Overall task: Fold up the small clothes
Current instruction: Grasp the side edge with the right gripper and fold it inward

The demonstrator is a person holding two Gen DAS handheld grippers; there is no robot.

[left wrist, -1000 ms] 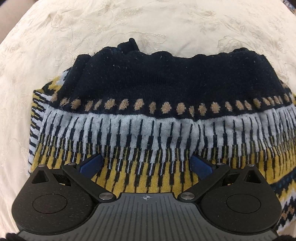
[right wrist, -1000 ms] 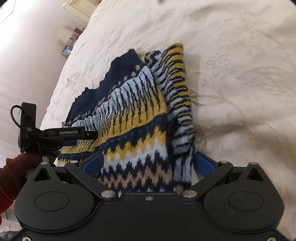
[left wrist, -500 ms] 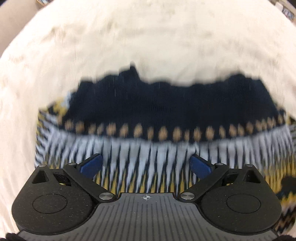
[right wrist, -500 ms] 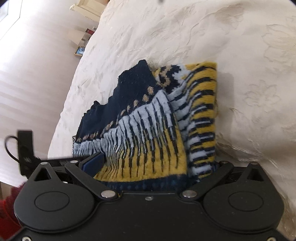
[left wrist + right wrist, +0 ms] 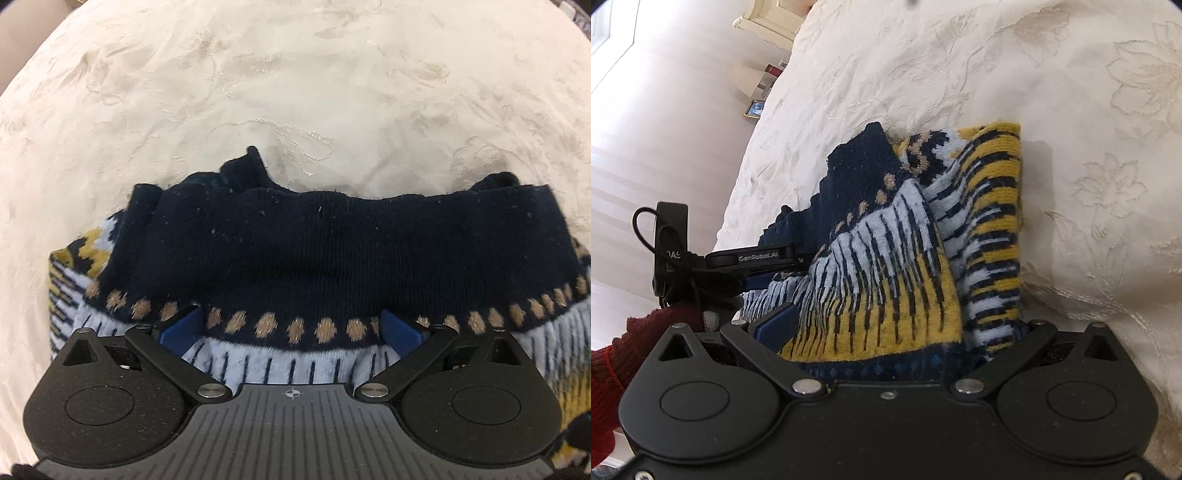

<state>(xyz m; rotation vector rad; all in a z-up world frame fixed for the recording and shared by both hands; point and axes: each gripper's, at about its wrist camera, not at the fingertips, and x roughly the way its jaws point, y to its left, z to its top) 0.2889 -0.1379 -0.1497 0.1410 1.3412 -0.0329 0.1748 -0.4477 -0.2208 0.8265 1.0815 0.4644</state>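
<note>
Two grippers: both work on one knitted sweater (image 5: 325, 266).
Sweater location: lies folded on a cream embroidered bedspread (image 5: 295, 74), near its edge in the right wrist view.
Sweater pattern: navy band with tan dots, pale blue and navy stripes, mustard yellow sections, zigzag rows.
Left gripper (image 5: 291, 328): jaws wide apart, blue pads on either side of the dotted band; knit fills the gap between them.
Left gripper, right wrist view (image 5: 764, 269): seen from the side at the far edge of the sweater.
Right gripper (image 5: 897, 332): jaws spread wide; the folded knit bunches between them and hides the right pad.
Right gripper contact: cannot tell whether the pads press the fabric.
Readable writing: "GenRobot.AI" in white on the left gripper's arm (image 5: 753, 256); "DAS" partly legible on the black module (image 5: 670, 251) behind it.
Person: a red knit sleeve (image 5: 631, 350) at the left gripper's handle.
Background: white furniture (image 5: 768, 22) beyond the bed.
</note>
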